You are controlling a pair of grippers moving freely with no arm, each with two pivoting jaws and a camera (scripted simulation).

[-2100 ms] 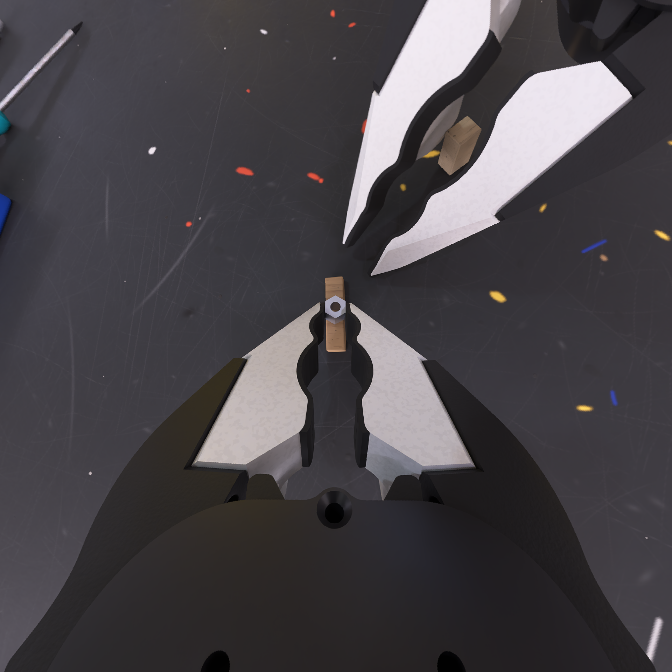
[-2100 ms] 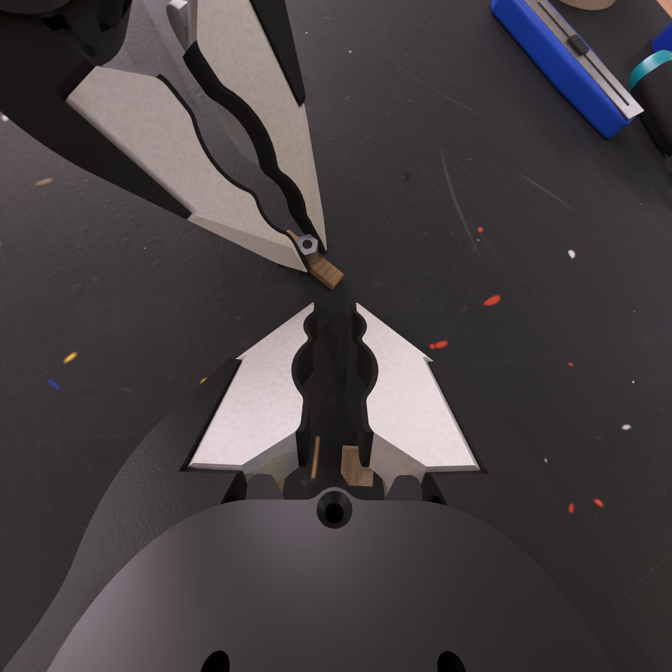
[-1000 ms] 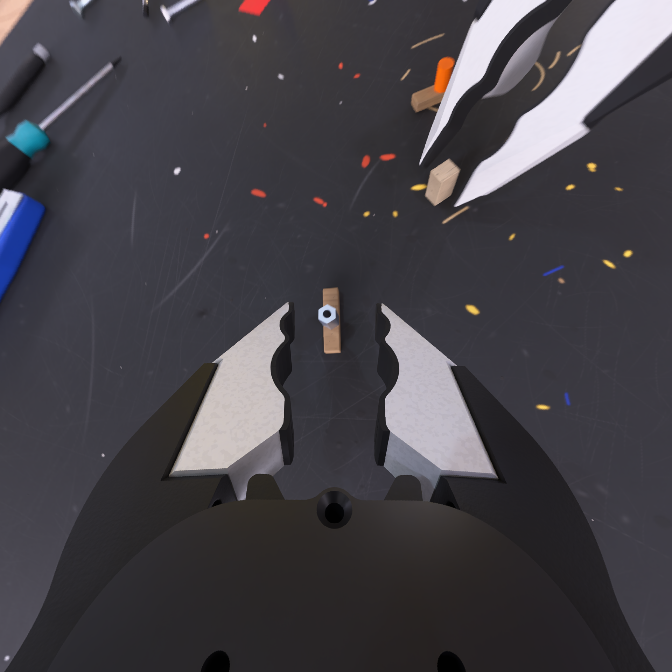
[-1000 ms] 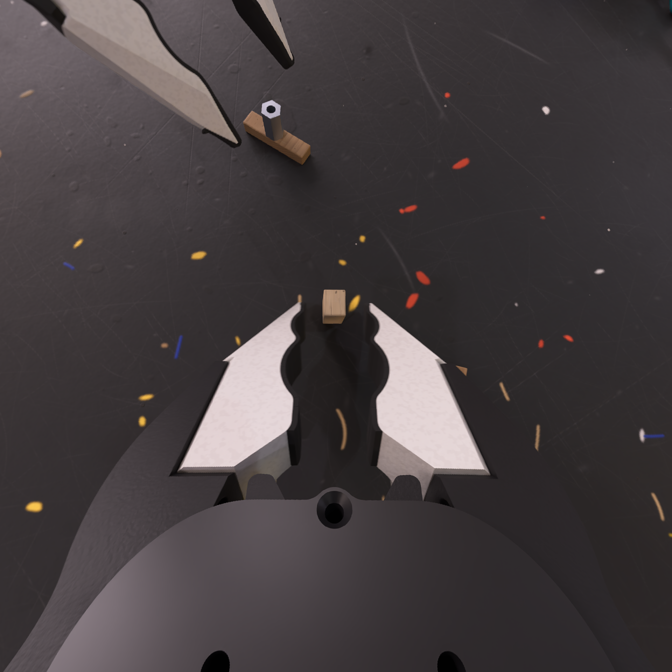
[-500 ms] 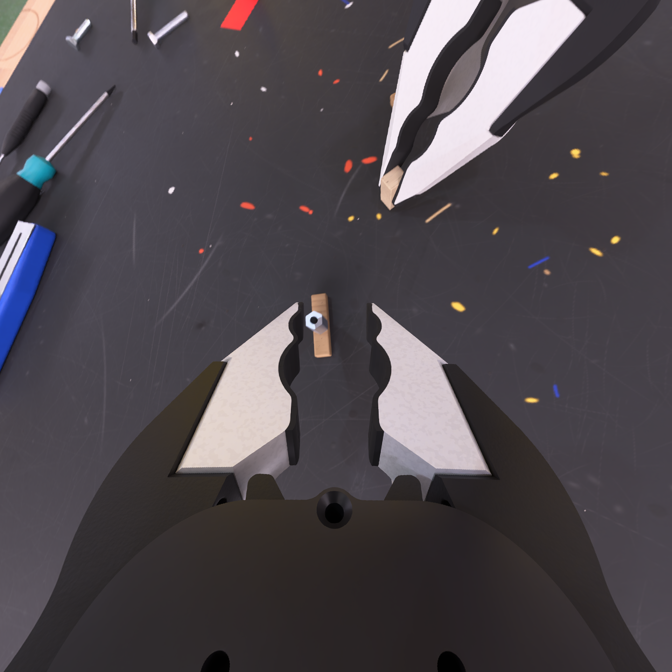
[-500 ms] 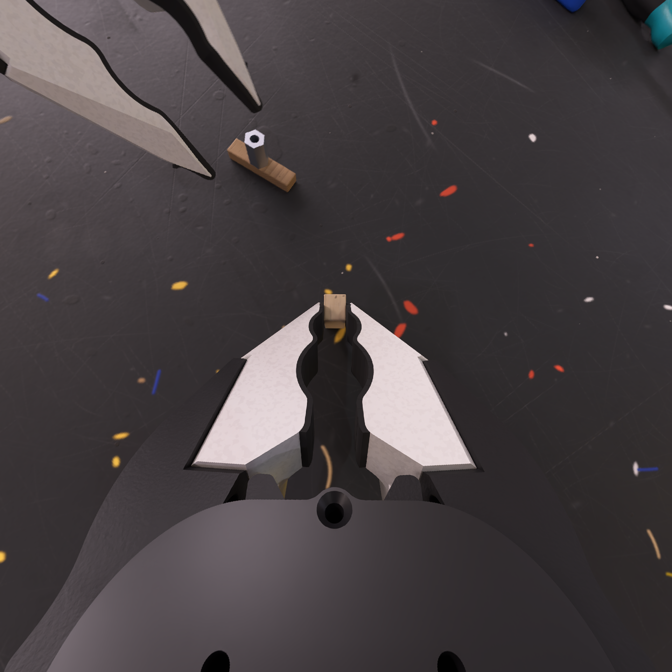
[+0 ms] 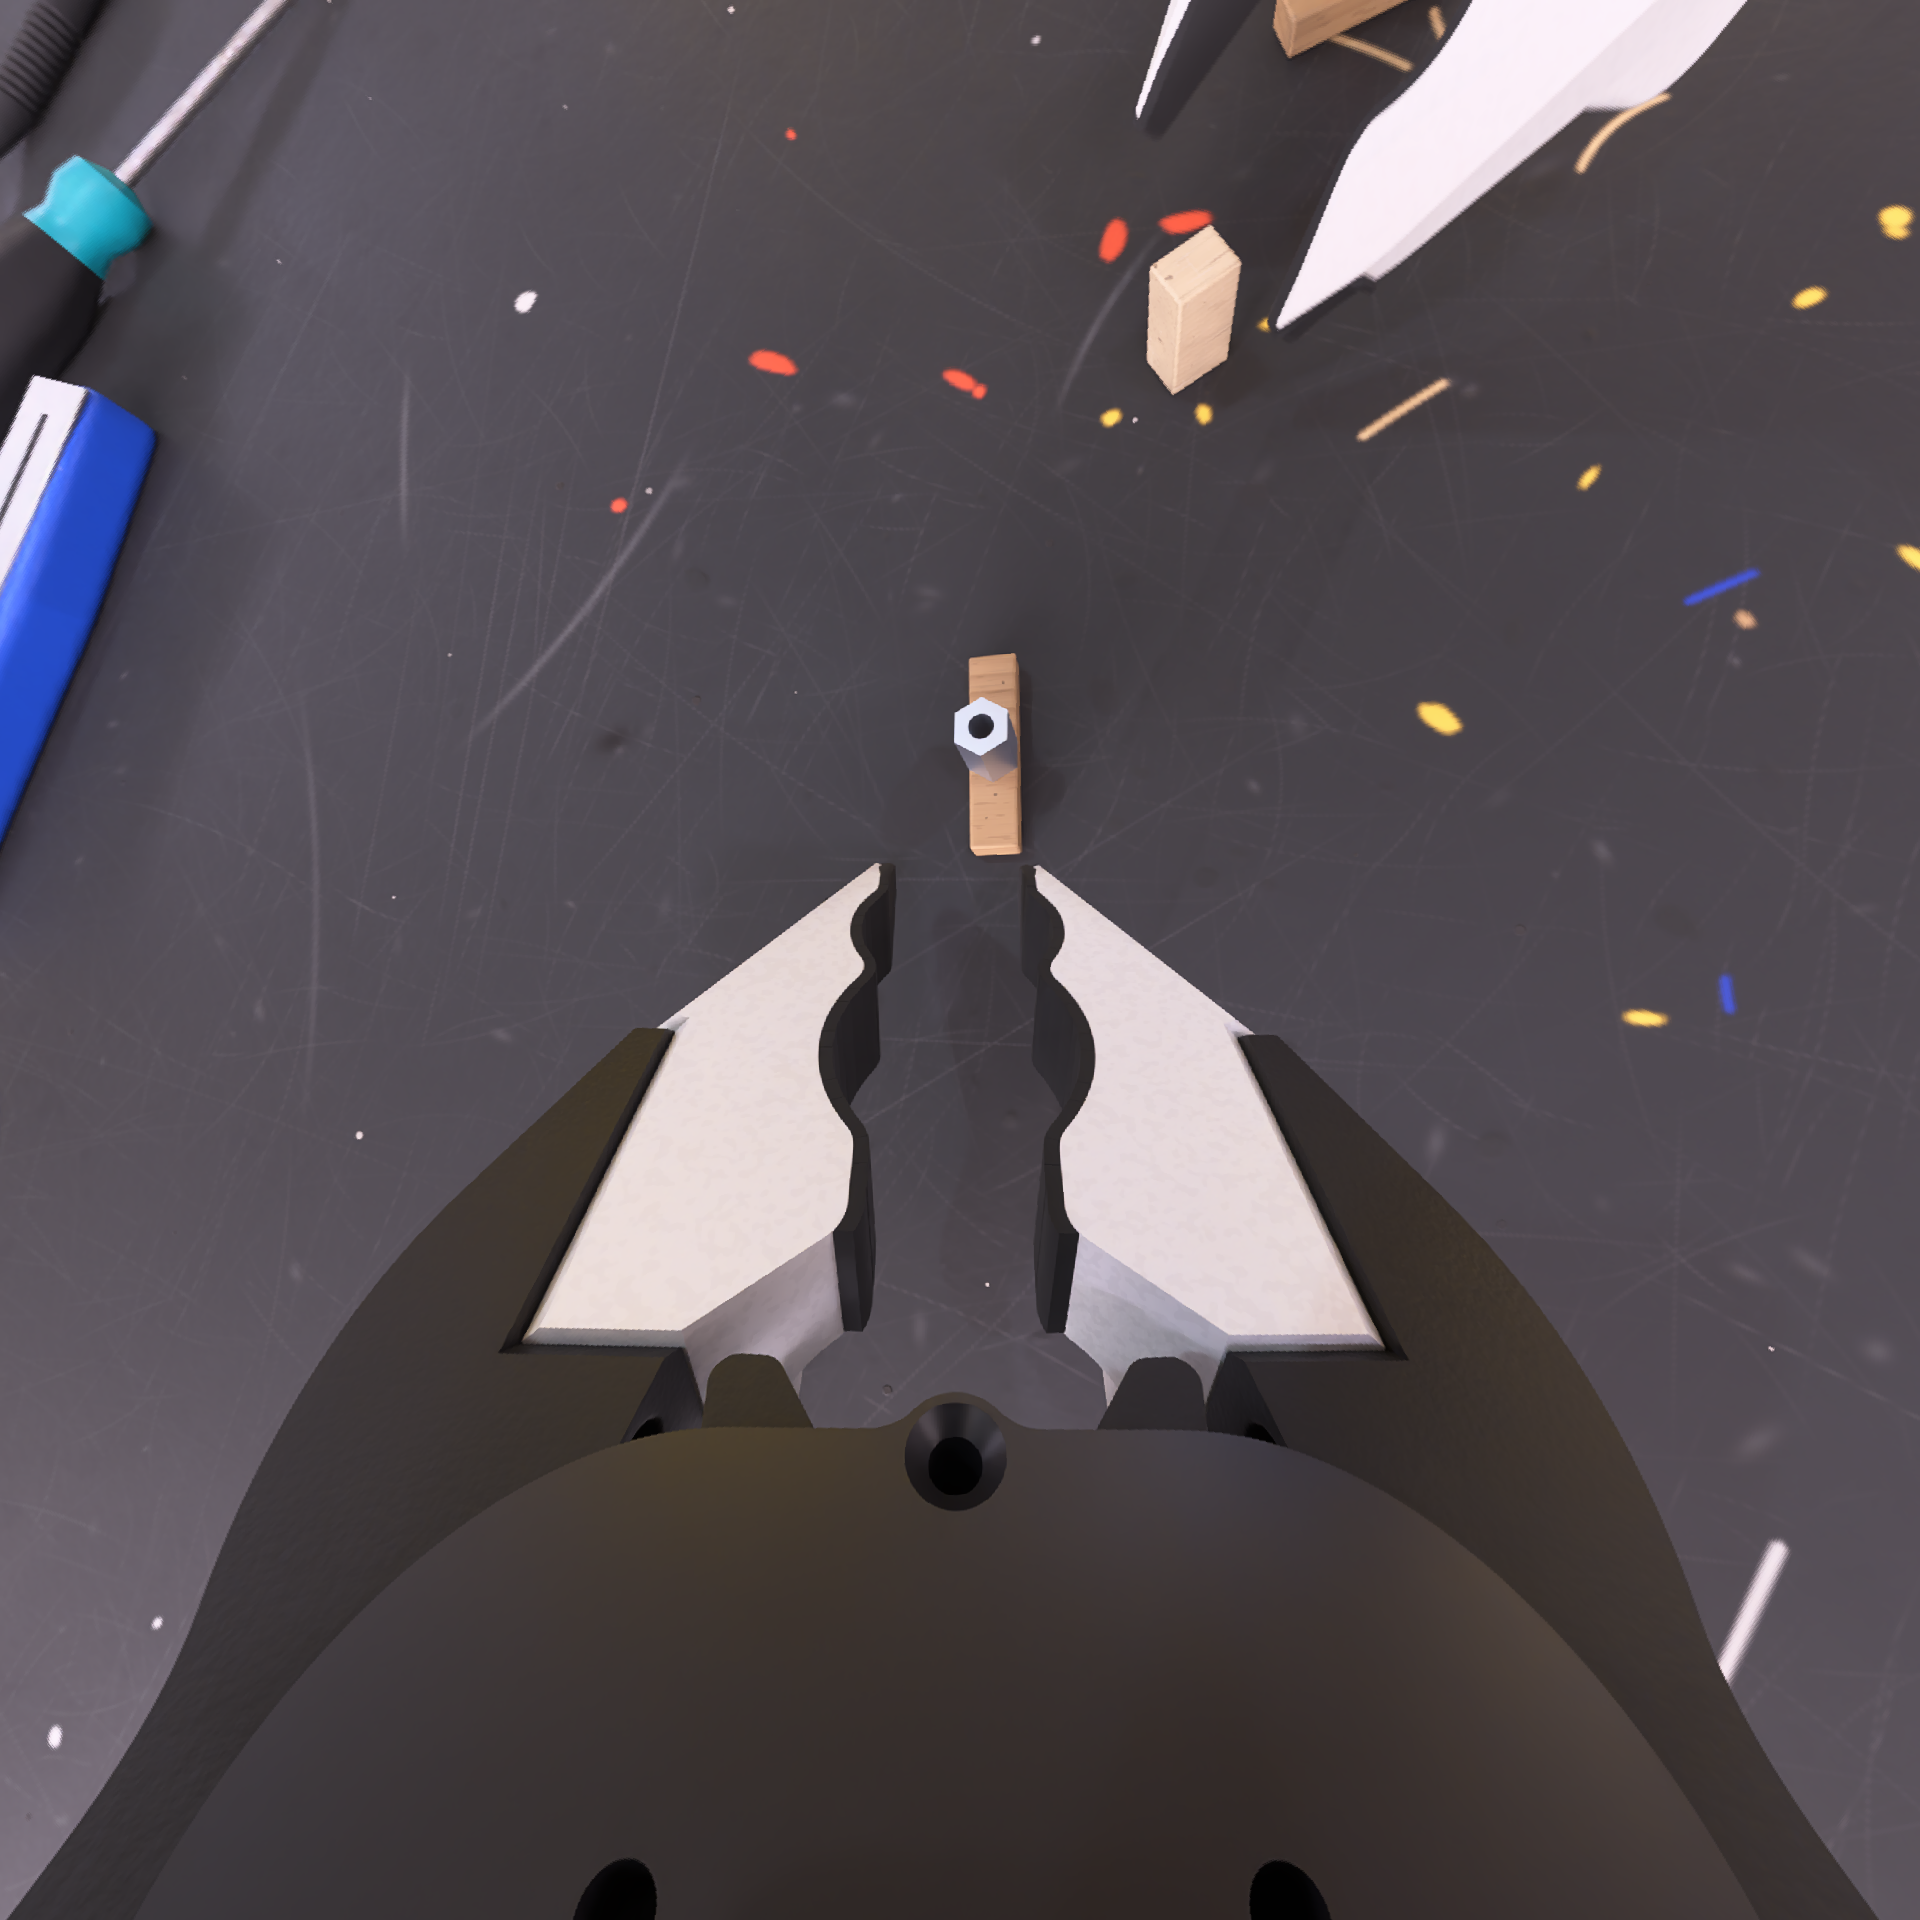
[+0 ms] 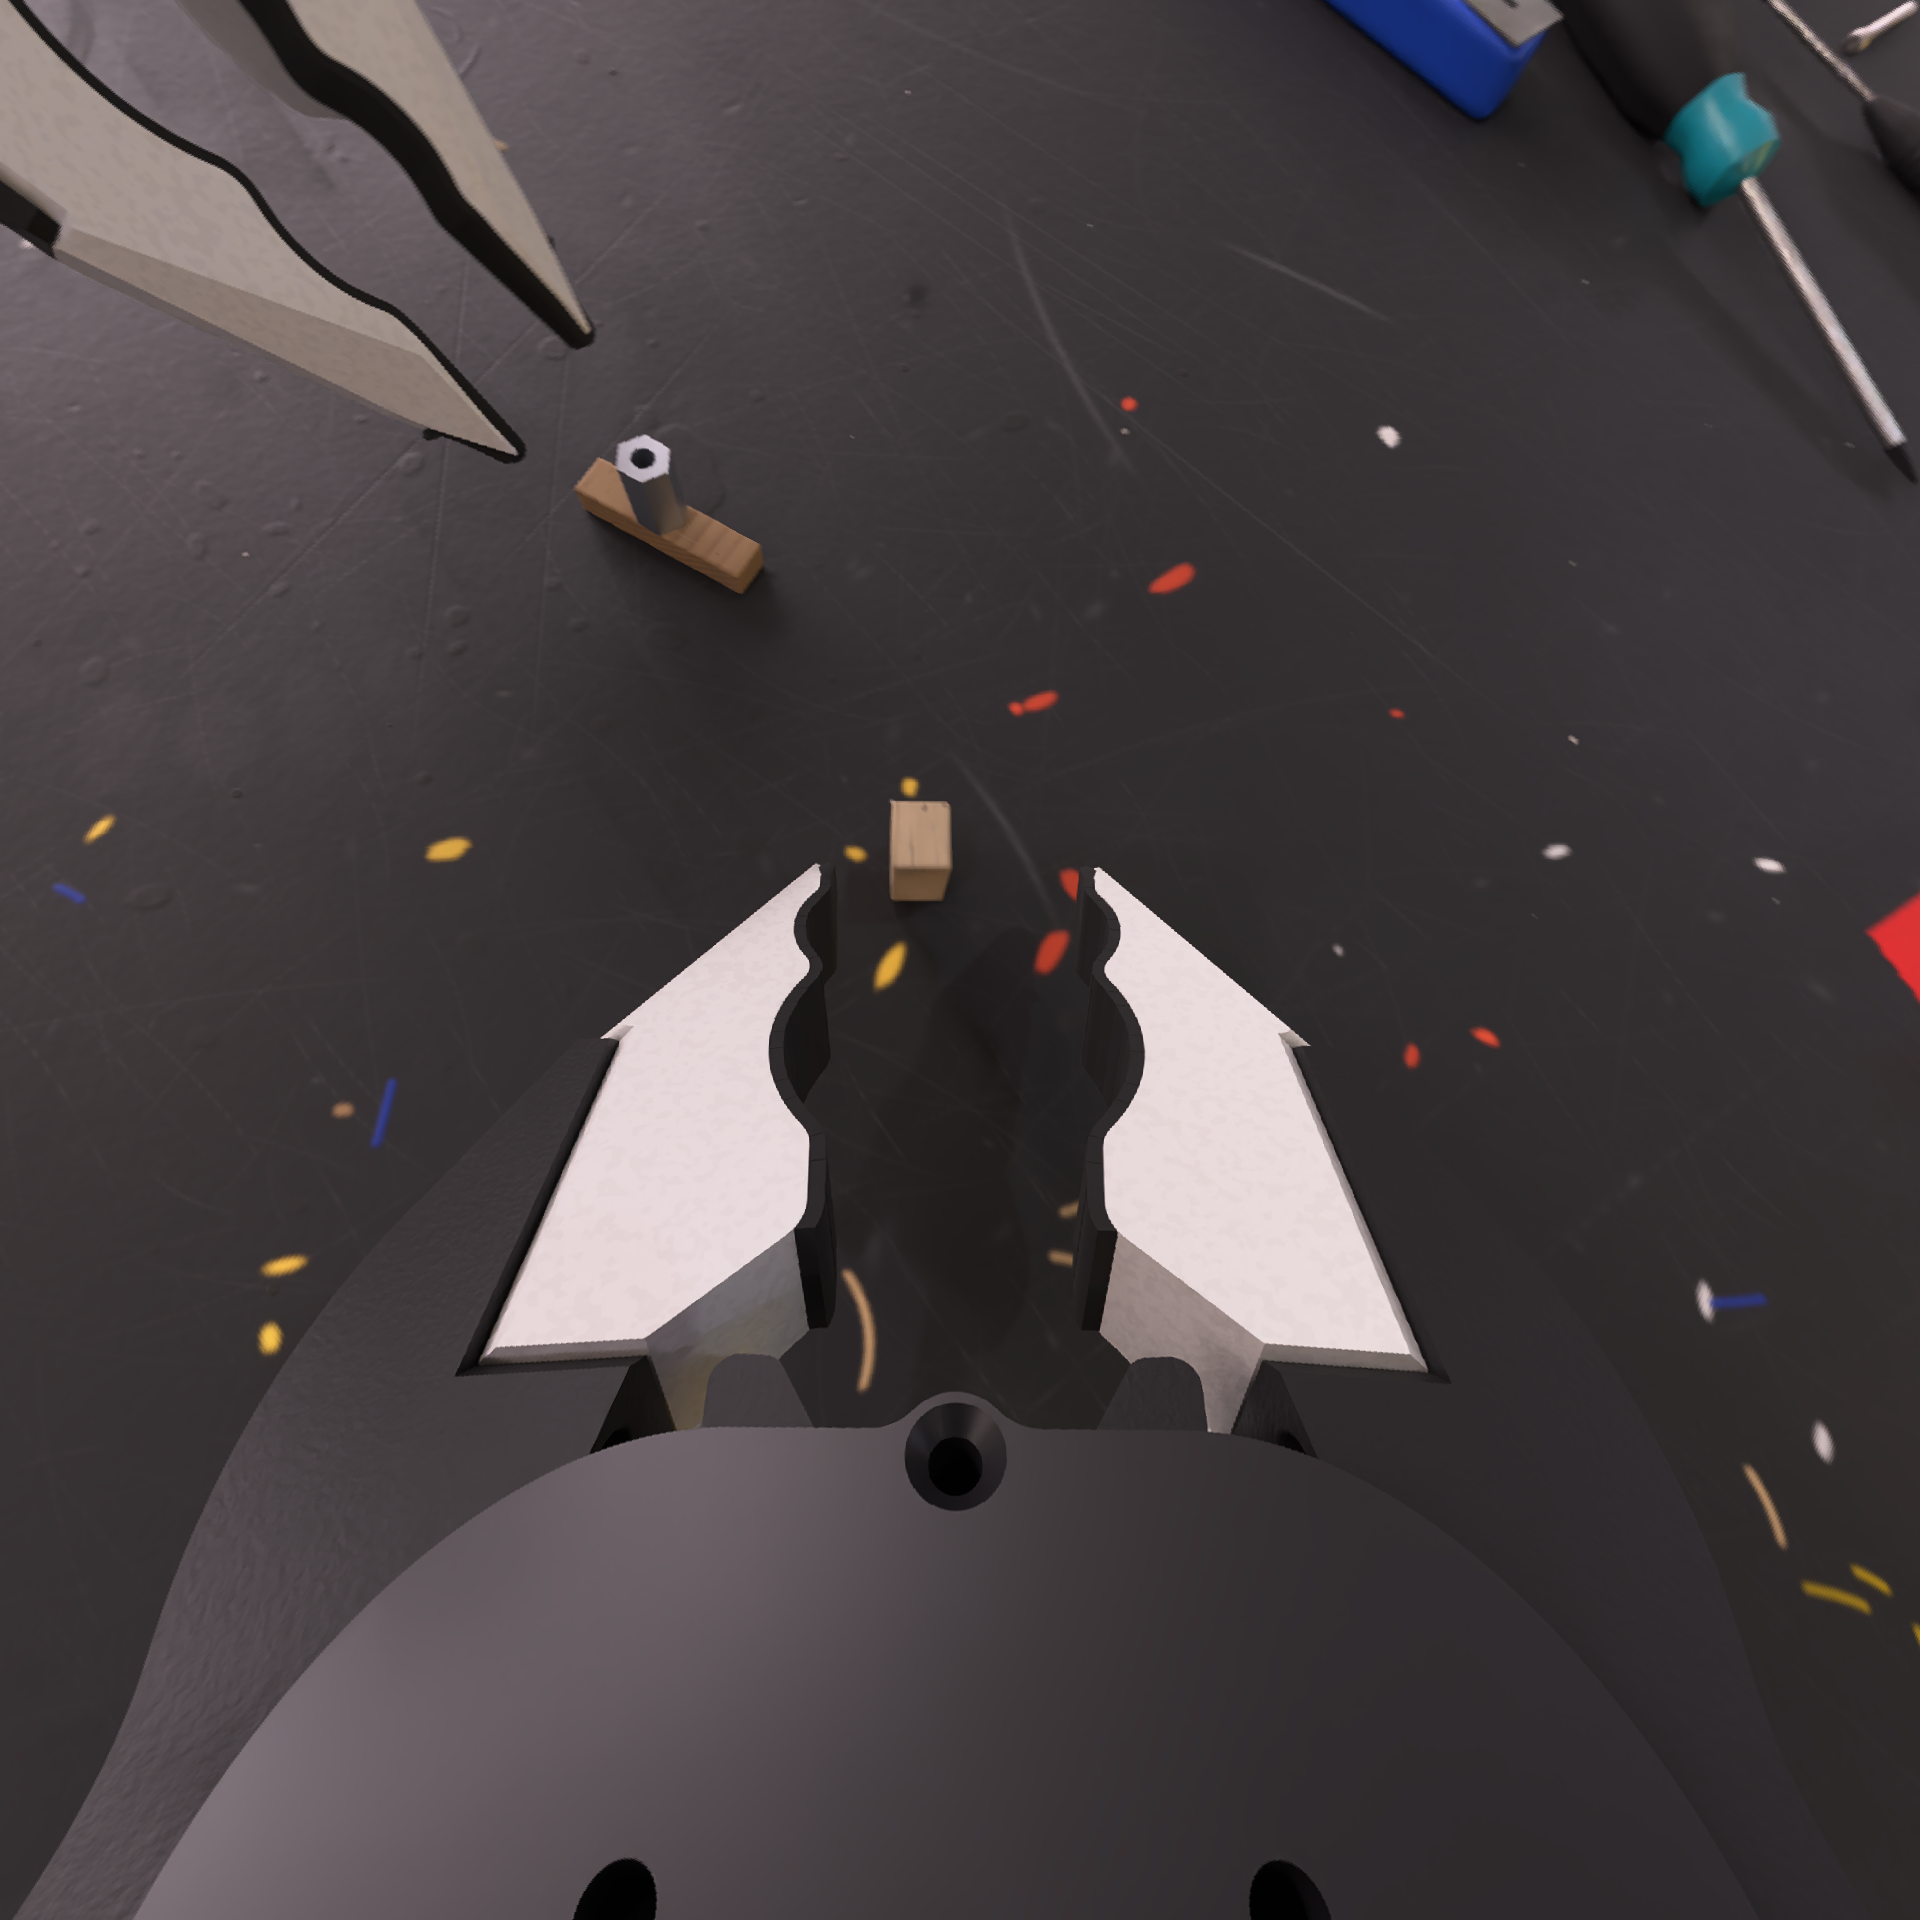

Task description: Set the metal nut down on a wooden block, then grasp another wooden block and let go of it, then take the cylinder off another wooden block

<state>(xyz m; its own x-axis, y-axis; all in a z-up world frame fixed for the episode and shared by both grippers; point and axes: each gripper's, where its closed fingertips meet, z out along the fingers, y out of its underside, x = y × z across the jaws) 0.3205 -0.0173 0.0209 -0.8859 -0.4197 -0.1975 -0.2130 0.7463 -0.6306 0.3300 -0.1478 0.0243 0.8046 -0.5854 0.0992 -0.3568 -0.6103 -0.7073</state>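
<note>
A silver metal nut (image 7: pixel 980 727) stands on a flat wooden block (image 7: pixel 994 810) lying on the dark mat, just ahead of my left gripper (image 7: pixel 956 873), which is open and empty. The nut (image 8: pixel 642 457) and its block (image 8: pixel 717 551) also show in the right wrist view, near the left gripper (image 8: pixel 549 393). A second wooden block (image 8: pixel 920 847) stands upright and free between the tips of my right gripper (image 8: pixel 956 878), which is open and touches nothing. The left wrist view shows this block (image 7: pixel 1193 312) beside the right gripper (image 7: pixel 1216 213). The cylinder is out of view.
A third wooden block (image 7: pixel 1320 21) is cut off at the top edge. A teal-collared screwdriver (image 7: pixel 83 218) and a blue utility knife (image 7: pixel 62 551) lie at the left; both show at top right in the right wrist view (image 8: pixel 1725 135) (image 8: pixel 1455 42). A red patch (image 8: pixel 1896 940) lies right.
My right gripper, shut on the upright block half a second ago, has opened and let it go. My left gripper has drawn back from the nut and block, its jaws a little narrower.
</note>
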